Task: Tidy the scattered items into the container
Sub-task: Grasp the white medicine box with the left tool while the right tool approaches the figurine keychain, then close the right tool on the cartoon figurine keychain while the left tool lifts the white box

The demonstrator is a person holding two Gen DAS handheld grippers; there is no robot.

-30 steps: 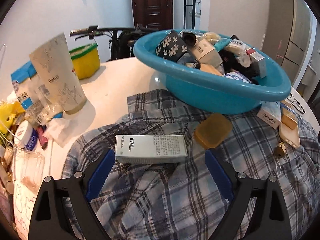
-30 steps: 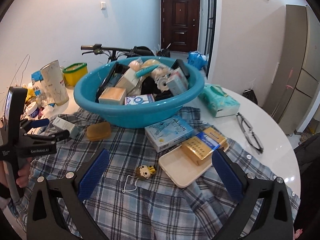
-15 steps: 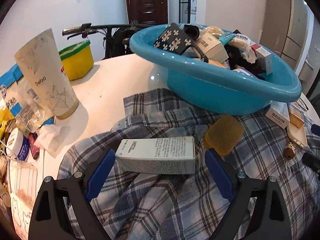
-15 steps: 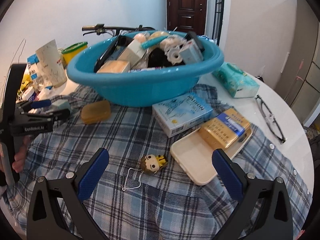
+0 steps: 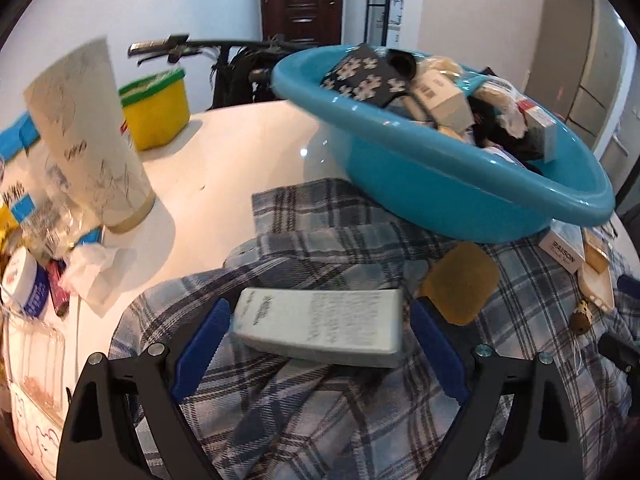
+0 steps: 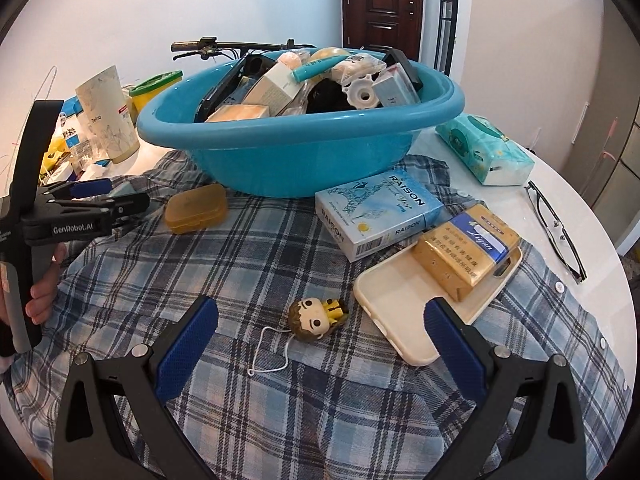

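A pale grey-green carton (image 5: 320, 324) lies on a plaid shirt (image 5: 320, 420), right between the fingers of my left gripper (image 5: 319, 308). That gripper is open, its blue pads (image 5: 200, 344) just off the carton's ends. My right gripper (image 6: 320, 306) is open too, low over the shirt, with a small big-headed doll keychain (image 6: 316, 318) at its fingertips. The blue basin (image 6: 300, 152), heaped with boxes and oddments, stands behind. From the right wrist view a hand holds the left gripper (image 6: 120, 196) at far left.
On the shirt lie an amber pill case (image 6: 196, 208), a RAISON box (image 6: 376, 212) and a gold pack (image 6: 464, 252) on a cream phone case (image 6: 396, 304). Tissues (image 6: 484, 152) and glasses (image 6: 556, 224) sit right. A tall cup (image 5: 88, 140), yellow tub (image 5: 156, 112) and clutter crowd the left.
My left gripper has come forward, so the carton now sits between its fingers. My right gripper has sunk toward the shirt, bringing the doll keychain up to its fingertips.
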